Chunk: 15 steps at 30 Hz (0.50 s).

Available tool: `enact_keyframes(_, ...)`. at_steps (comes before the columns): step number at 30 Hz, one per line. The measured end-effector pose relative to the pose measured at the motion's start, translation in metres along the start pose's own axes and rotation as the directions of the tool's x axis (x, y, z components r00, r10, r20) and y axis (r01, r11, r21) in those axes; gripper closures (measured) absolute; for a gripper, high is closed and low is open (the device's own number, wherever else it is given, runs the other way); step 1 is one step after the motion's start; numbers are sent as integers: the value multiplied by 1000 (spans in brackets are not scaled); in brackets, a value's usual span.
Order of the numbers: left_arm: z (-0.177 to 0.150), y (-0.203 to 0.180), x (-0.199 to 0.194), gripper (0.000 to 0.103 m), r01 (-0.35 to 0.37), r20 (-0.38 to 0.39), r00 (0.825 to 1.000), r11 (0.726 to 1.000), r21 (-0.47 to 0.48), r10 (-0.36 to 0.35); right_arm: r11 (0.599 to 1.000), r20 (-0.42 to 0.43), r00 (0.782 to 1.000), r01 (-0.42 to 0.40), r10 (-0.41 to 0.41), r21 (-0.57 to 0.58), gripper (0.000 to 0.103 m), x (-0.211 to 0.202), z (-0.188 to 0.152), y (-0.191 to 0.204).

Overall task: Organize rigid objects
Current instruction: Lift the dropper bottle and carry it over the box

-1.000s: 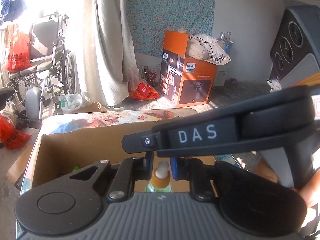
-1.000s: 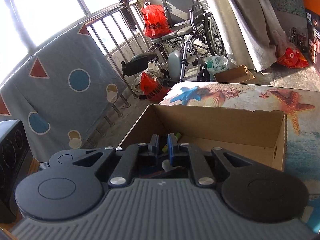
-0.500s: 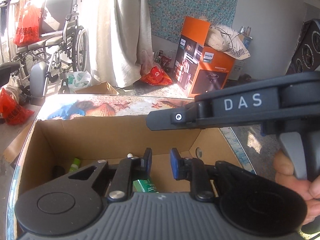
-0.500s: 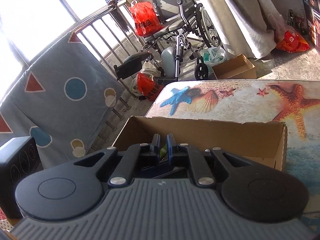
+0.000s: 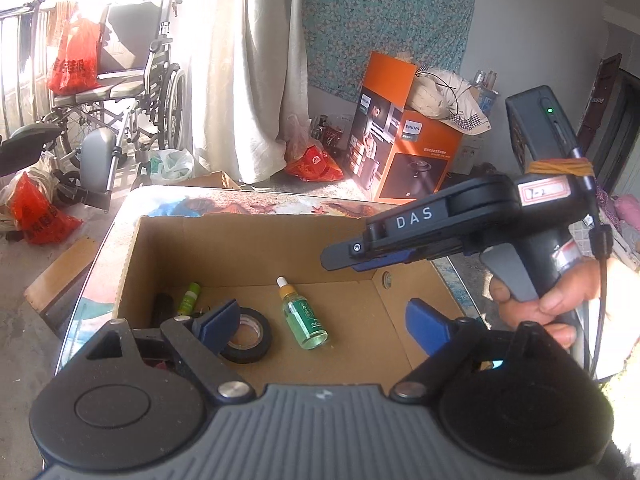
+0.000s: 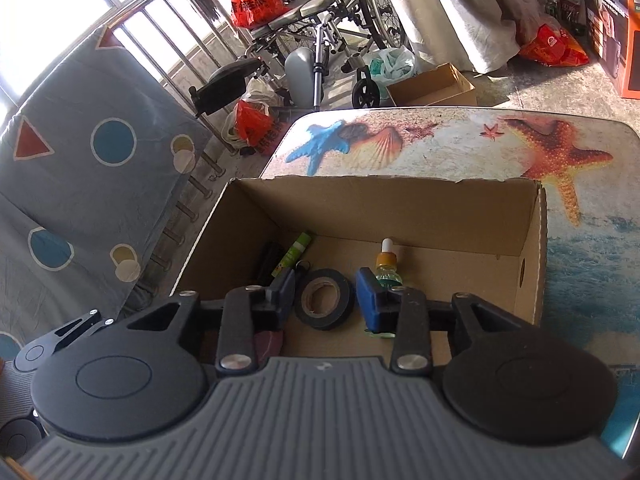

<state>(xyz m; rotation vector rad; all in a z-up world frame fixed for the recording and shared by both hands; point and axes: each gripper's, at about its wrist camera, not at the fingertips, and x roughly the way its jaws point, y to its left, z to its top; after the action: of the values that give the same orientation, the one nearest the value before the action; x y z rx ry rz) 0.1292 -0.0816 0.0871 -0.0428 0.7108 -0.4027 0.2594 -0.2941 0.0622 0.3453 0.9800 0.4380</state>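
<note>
An open cardboard box [image 5: 256, 236] [image 6: 400, 204] stands on a table with a sea-life print [image 6: 440, 140]. In it lie a green dropper bottle [image 5: 302, 316] [image 6: 386, 264], a roll of black tape [image 5: 250, 334] [image 6: 325, 298], a small green tube [image 5: 189, 298] [image 6: 294, 254] and a dark object [image 5: 162, 308] at the left wall. My left gripper [image 5: 324, 322] is wide open and empty above the box. My right gripper [image 6: 325, 294] is open and empty above the tape; from the side it shows in the left wrist view [image 5: 360, 254].
A wheelchair [image 5: 132, 80] with red bags stands beyond the table. An orange Philips carton [image 5: 404, 148] and a curtain [image 5: 248, 64] are behind. A small empty cardboard box [image 6: 432, 86] sits on the floor. A patterned sheet [image 6: 80, 152] hangs on a railing at left.
Both grippers went from shut to open and rose above the box. The dropper bottle that the left one held now lies in the box, beside the tape.
</note>
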Motion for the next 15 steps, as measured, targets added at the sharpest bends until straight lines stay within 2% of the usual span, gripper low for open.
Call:
enact_keyframes(3, -5, 16, -28, 4, -36, 43, 998, 999, -2, 36, 999, -68, 997, 36, -35, 16, 68, 27, 7, 1)
enact_keyframes(5, -10, 29, -46, 1, -67, 75, 995, 998, -17, 68, 995, -96, 991, 96, -96, -5, 68, 45, 14, 3)
enact_keyframes(11, -23, 73, -77, 0, -161, 95, 981, 985, -67, 167, 975, -170, 960, 220, -223, -33, 68, 103, 27, -5)
enact_keyframes(15, -36, 93, -86, 0, -175, 90, 979, 981, -81, 182, 969, -195, 949, 242, -247, -47, 68, 132, 31, -6)
